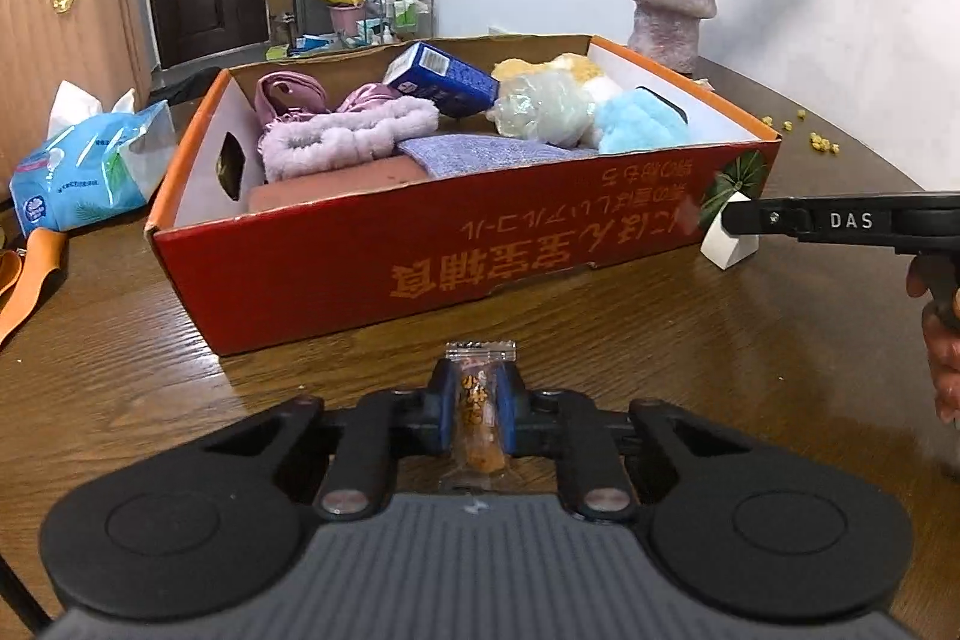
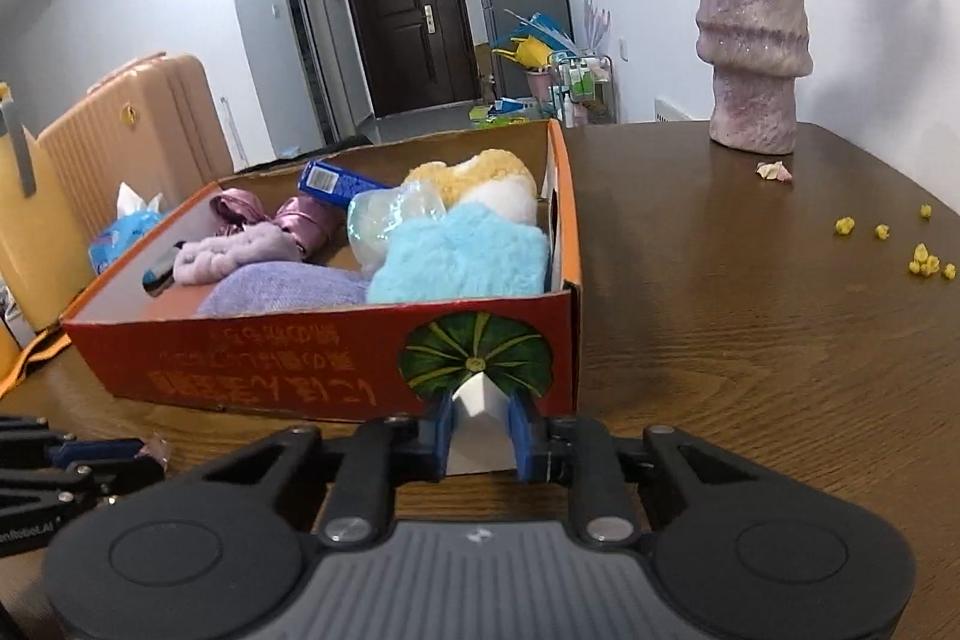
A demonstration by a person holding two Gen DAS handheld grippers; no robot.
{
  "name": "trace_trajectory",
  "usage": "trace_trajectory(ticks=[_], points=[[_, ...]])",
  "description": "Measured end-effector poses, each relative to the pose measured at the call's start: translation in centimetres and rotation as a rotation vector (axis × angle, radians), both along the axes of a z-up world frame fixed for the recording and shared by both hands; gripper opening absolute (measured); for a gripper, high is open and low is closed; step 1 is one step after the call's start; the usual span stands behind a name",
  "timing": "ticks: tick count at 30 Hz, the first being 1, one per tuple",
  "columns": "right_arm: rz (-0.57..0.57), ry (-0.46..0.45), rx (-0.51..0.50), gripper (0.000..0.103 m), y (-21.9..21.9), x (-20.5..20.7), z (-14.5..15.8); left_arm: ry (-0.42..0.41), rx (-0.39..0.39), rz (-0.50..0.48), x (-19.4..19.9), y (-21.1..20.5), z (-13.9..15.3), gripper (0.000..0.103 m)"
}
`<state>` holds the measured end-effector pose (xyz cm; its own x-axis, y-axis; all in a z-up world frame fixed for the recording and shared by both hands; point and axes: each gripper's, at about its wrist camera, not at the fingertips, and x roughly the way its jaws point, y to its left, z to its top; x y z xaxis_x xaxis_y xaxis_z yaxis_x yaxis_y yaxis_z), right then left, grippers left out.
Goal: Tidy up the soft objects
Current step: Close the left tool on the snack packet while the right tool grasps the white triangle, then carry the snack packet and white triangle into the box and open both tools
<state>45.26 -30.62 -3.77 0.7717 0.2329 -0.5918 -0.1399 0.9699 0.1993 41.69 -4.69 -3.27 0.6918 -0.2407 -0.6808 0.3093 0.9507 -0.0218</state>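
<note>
Gripping a small clear snack packet [image 1: 478, 403], left claw [image 1: 477, 418] closed tight on it, blue pads [image 1: 445, 415] pressed to both sides, low over the wooden tabletop [image 1: 150, 376] just short of the red cardboard box [image 1: 372, 268]. Right claw [image 2: 483, 436] closed partway on a white folded block [image 2: 480, 424], held against the box's near wall below the pumpkin print; same block [image 1: 729, 244] seen from the left wrist at the box's right corner. Inside the box: one light-blue plush [image 2: 462, 253], one yellow-and-white plush [image 2: 480, 178], one clear-wrapped bundle [image 2: 384, 220], one lilac fuzzy band [image 1: 348, 136], one purple cloth [image 1: 480, 154], one blue carton [image 1: 444, 79]. Pink satin item [image 1: 294, 97] half buried, shape hard to make out. Box print upside down, unreadable. One tissue pack [image 1: 84, 166] left of the box, one vase [image 2: 750, 46] behind.
</note>
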Motion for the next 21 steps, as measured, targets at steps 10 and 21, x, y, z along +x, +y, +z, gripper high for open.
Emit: trace_trajectory(ticks=[10,21], points=[[0.054,-0.089,0.084,0.017,-0.6,-9.1,3.6,-0.116,-0.11,0.039,-8.1,1.0,5.2,0.013],[0.123,-0.16,0.143,0.017,-0.1,-21.9,7.0,-0.188,-0.21,0.047,-19.4,2.3,8.8,0.013]])
